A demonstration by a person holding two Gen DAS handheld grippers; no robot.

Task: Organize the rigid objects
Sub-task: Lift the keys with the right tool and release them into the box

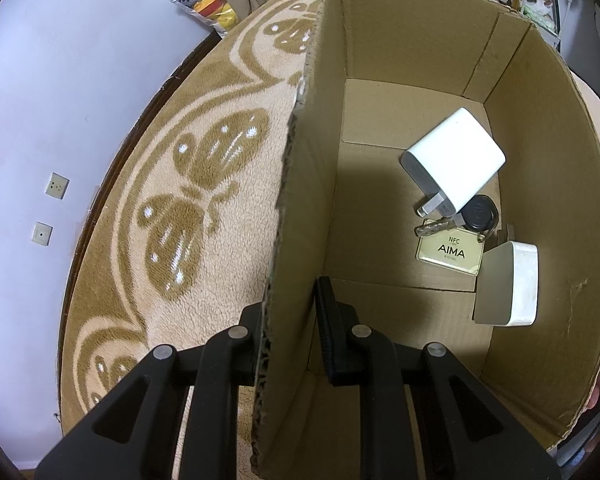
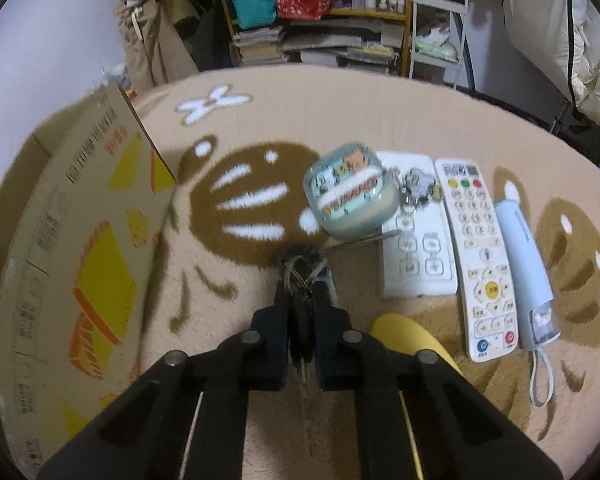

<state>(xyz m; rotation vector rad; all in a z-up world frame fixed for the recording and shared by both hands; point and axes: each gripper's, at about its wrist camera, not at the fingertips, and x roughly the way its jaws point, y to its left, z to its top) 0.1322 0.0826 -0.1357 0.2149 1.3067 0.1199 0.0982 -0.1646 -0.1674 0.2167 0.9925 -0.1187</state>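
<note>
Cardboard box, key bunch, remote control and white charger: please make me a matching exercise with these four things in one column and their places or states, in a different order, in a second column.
Things:
1. Brown cardboard box
2. Dark bunch of keys on a ring
3. Long white remote control with coloured buttons
4. White rectangular plug charger

Places or states:
A. lies on the beige carpet, beside a pale blue device
B. lies on the box floor
C. its wall stands between the fingers of the left gripper
D. clamped in the right gripper

Pairs: 1-C, 2-D, 3-A, 4-B
</note>
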